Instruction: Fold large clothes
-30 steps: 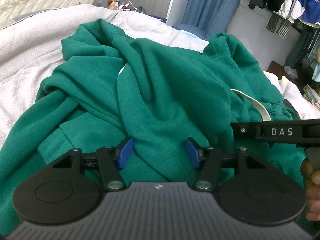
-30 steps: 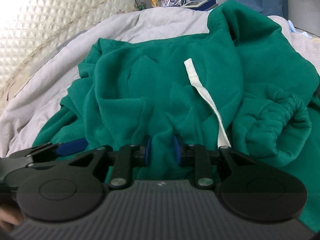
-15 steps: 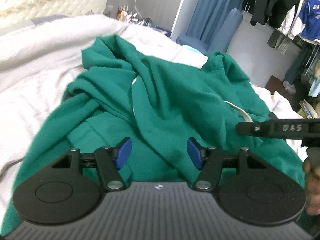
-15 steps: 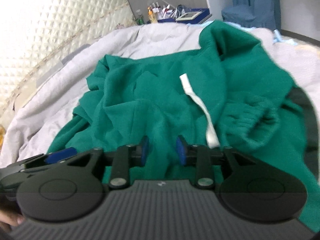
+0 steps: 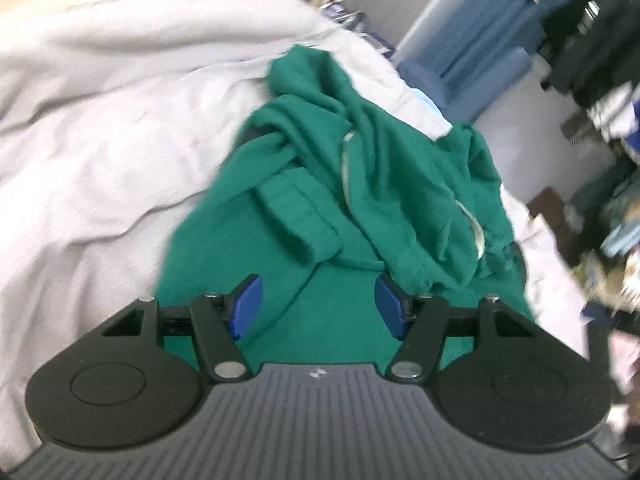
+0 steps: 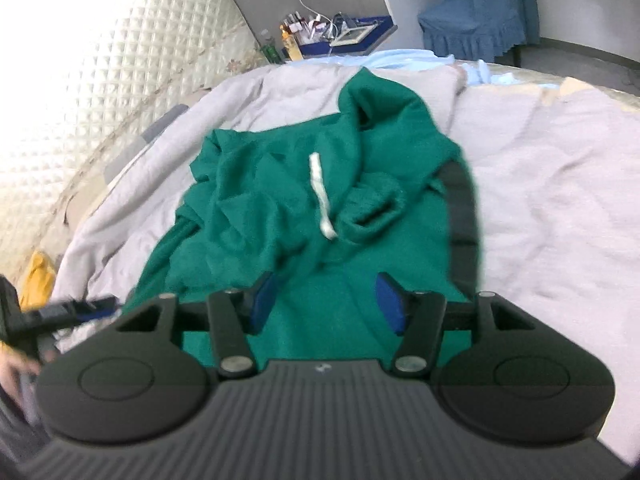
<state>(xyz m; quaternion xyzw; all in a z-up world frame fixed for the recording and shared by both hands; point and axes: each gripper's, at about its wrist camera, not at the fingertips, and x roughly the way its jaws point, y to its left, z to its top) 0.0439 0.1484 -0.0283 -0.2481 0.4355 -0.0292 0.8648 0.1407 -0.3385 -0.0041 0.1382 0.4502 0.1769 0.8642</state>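
1. While the green hoodie (image 6: 320, 208) lies crumpled on the bed's grey quilt (image 6: 560, 200), bare quilt borders both sides.
2. Left gripper (image 5: 319, 307): jaws apart, empty.
3. Right gripper (image 6: 326, 300): jaws apart, empty.

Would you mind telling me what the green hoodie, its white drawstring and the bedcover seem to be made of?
The green hoodie looks like thick matte fleece or sweatshirt knit: soft rounded folds, no shine. Its white drawstring appears to be a flat woven cotton tape, though blur hides the weave. The bedcover seems a light grey, matte, slightly textured cotton-type cloth, softly rumpled.
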